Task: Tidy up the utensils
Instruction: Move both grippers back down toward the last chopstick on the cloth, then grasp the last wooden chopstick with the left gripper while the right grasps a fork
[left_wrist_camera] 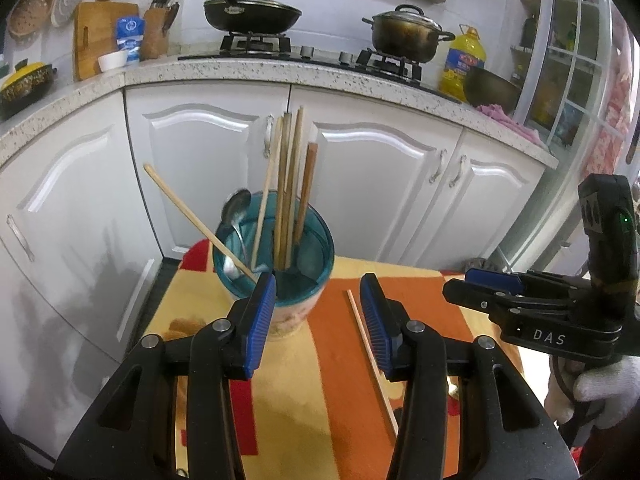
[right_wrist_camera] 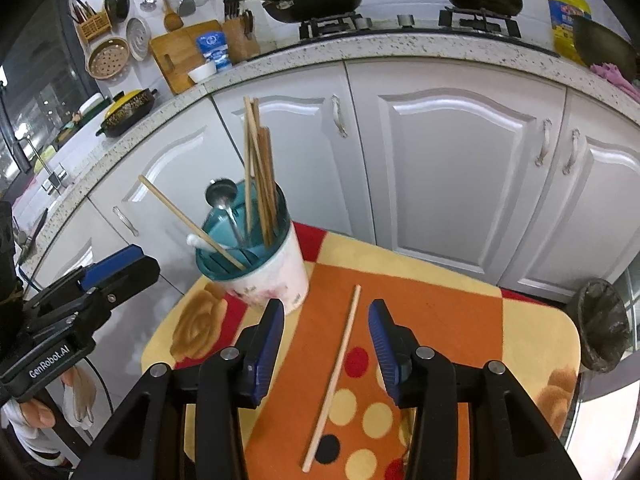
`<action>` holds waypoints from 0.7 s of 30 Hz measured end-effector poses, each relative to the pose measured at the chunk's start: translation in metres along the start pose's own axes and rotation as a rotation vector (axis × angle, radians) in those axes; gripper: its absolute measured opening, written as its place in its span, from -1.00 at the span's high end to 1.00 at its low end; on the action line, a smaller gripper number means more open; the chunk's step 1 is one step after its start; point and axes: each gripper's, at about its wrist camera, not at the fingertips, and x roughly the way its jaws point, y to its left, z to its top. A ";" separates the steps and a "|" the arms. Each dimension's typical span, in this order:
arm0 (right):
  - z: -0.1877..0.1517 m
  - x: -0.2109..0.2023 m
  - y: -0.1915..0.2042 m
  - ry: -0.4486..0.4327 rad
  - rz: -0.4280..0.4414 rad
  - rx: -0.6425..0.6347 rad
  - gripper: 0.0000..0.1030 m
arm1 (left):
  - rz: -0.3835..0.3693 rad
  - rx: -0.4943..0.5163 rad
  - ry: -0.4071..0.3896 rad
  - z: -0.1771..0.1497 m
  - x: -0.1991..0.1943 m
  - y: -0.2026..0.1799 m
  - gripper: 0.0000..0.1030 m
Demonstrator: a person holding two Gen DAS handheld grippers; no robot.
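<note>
A white utensil holder [left_wrist_camera: 298, 316] with a teal insert stands at the back left of a small table. It holds several upright chopsticks [left_wrist_camera: 288, 184], a metal spoon [left_wrist_camera: 236, 208] and one pale chopstick [left_wrist_camera: 192, 216] leaning left. My left gripper [left_wrist_camera: 320, 312] is open just in front of the holder, nothing between its blue pads. A single loose chopstick [right_wrist_camera: 336, 372] lies on the orange cloth. My right gripper [right_wrist_camera: 326, 340] is open above it, its pads either side and clear of it. The holder [right_wrist_camera: 276, 280] sits to the front left of the right gripper. The right gripper [left_wrist_camera: 492, 292] also shows at the right of the left wrist view.
The table's patterned cloth [right_wrist_camera: 440, 320] ends close behind the holder. White cabinet doors [right_wrist_camera: 452, 168] stand right behind it under a speckled counter [left_wrist_camera: 240, 72] with pots and a stove. A lined bin [right_wrist_camera: 604, 324] is beside the table's right corner. A gloved hand [left_wrist_camera: 600, 384] holds the right gripper.
</note>
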 end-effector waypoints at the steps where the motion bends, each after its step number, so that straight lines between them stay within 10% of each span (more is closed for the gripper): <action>1: -0.003 0.001 -0.003 0.007 -0.004 0.004 0.18 | -0.002 0.000 0.004 -0.002 0.001 -0.001 0.16; 11: -0.062 0.058 -0.058 0.194 -0.080 0.081 0.17 | -0.054 0.003 0.142 -0.038 0.040 -0.010 0.15; 21: -0.078 0.102 -0.079 0.226 -0.102 0.092 0.71 | -0.080 -0.026 0.299 -0.067 0.107 -0.026 0.15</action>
